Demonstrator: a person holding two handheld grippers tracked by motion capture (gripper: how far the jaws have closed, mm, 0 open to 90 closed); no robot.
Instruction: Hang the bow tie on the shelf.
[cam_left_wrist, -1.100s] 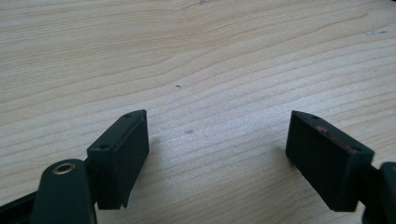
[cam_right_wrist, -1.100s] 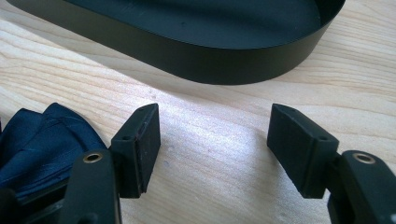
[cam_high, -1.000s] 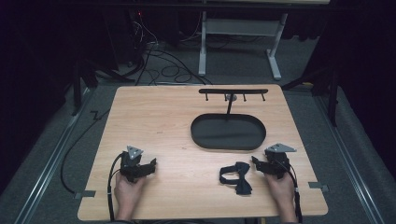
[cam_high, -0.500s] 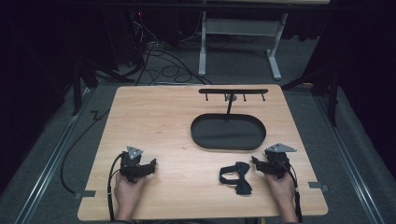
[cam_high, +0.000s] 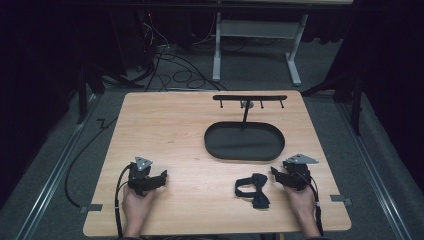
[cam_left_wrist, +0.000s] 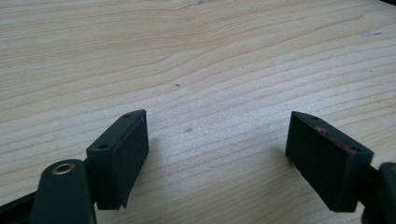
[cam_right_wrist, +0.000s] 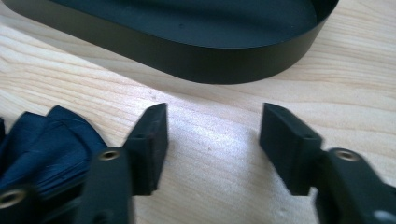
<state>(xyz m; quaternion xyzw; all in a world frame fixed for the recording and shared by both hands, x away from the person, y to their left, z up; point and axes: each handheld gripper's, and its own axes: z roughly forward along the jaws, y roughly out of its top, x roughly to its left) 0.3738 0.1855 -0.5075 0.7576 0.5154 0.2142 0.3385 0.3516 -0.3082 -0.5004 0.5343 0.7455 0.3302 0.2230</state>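
A wooden table (cam_high: 170, 130) held a black oval tray (cam_high: 215, 145). Nearer than the tray lay a dark bow tie (cam_high: 254, 190). Just right of it, the right gripper (cam_right_wrist: 212, 140) had just been narrowing, nothing between its jaws; best shifted left over the tie first. Far left, the left gripper (cam_left_wrist: 217, 149) rested wide and empty.
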